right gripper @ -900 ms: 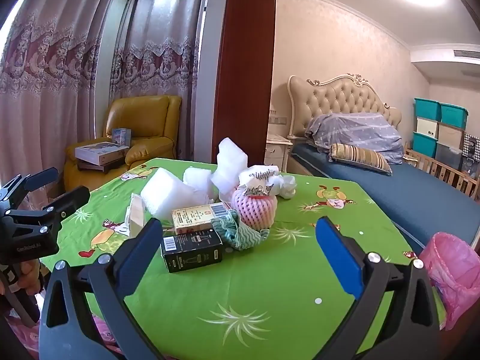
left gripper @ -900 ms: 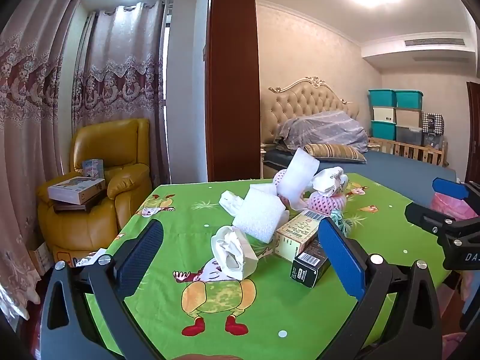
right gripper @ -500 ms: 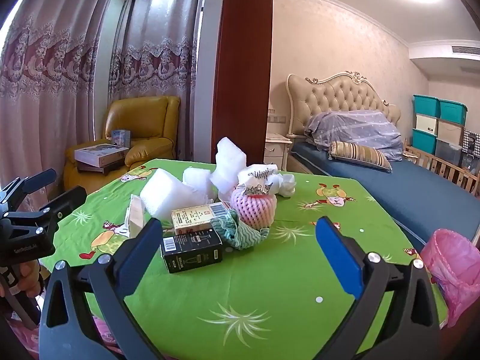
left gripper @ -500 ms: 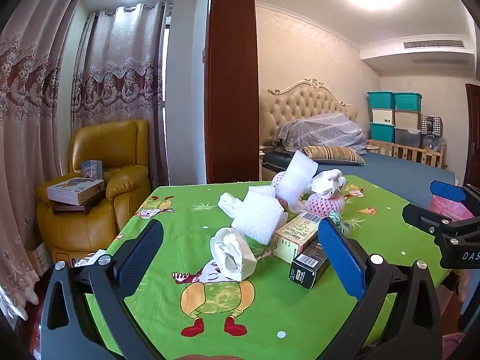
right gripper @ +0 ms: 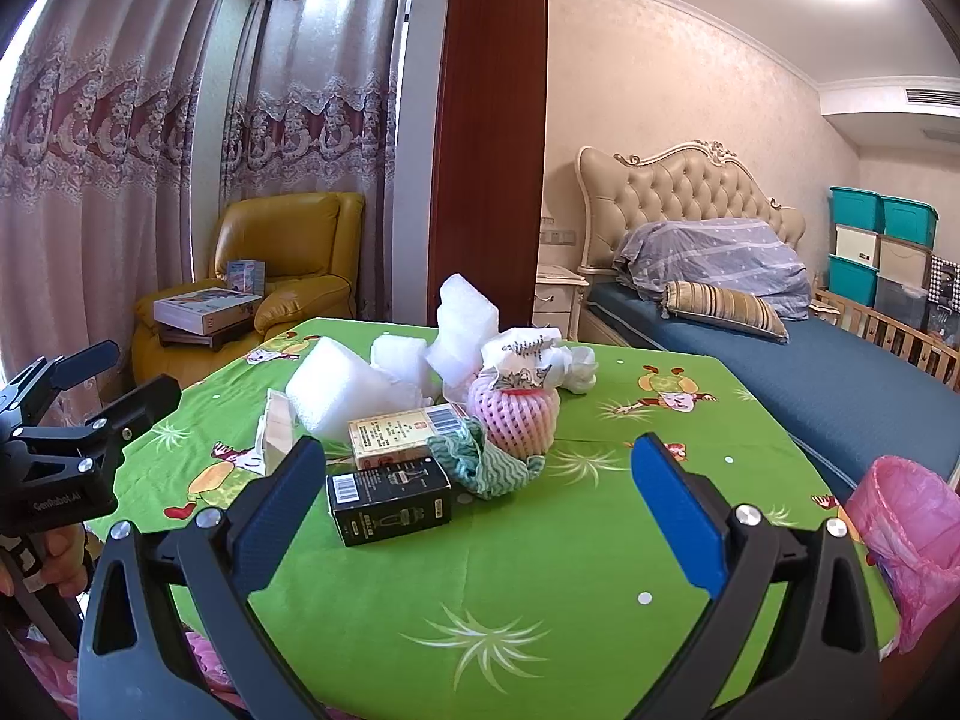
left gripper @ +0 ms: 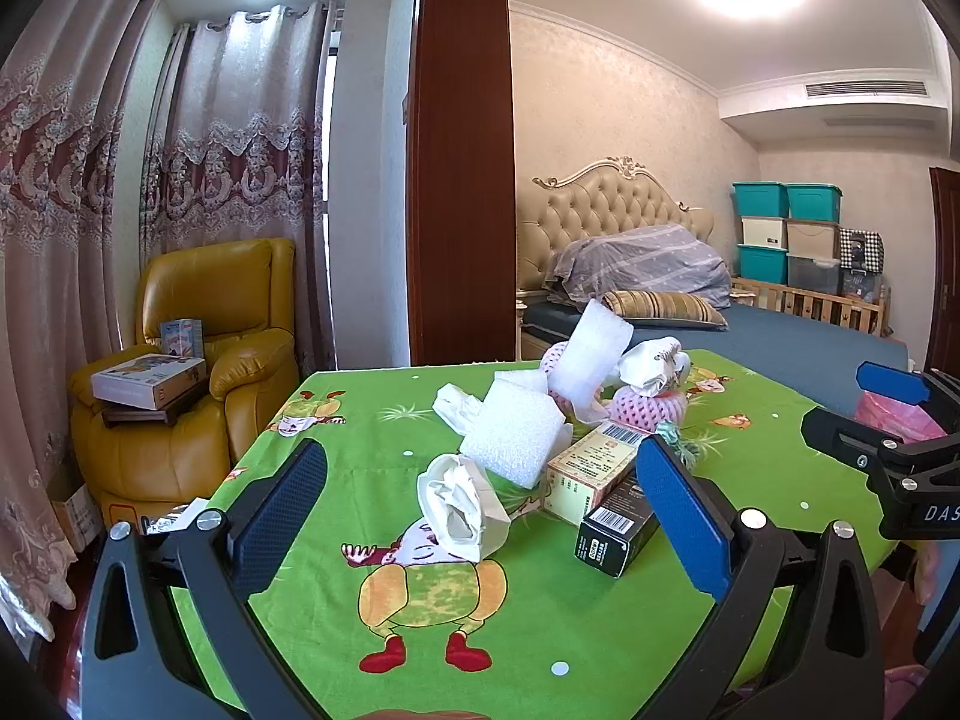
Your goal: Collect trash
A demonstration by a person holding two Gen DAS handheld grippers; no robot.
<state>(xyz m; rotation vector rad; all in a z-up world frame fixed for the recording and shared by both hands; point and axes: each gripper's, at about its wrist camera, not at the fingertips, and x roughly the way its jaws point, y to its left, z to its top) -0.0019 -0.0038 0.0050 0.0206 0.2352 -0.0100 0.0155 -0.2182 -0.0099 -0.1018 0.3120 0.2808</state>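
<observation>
A pile of trash lies mid-table: a crumpled white paper cup (left gripper: 459,504), white foam blocks (left gripper: 515,432), a tan carton (left gripper: 591,468), a black box (right gripper: 390,498), a pink foam fruit net (right gripper: 513,414), a green net (right gripper: 486,465) and crumpled paper (right gripper: 525,354). My left gripper (left gripper: 480,516) is open and empty above the near table edge, facing the cup. My right gripper (right gripper: 474,510) is open and empty, facing the black box. A pink trash bag (right gripper: 912,534) hangs at the table's right edge.
The table has a green cartoon cloth (right gripper: 540,570). A yellow armchair (left gripper: 198,360) with boxes stands at the left. A brown pillar (left gripper: 462,150) and a bed (right gripper: 810,360) stand behind the table. Storage bins (left gripper: 786,240) stack far right.
Both grippers have shifted only slightly; the views are nearly the same. Nothing on the table has moved.
</observation>
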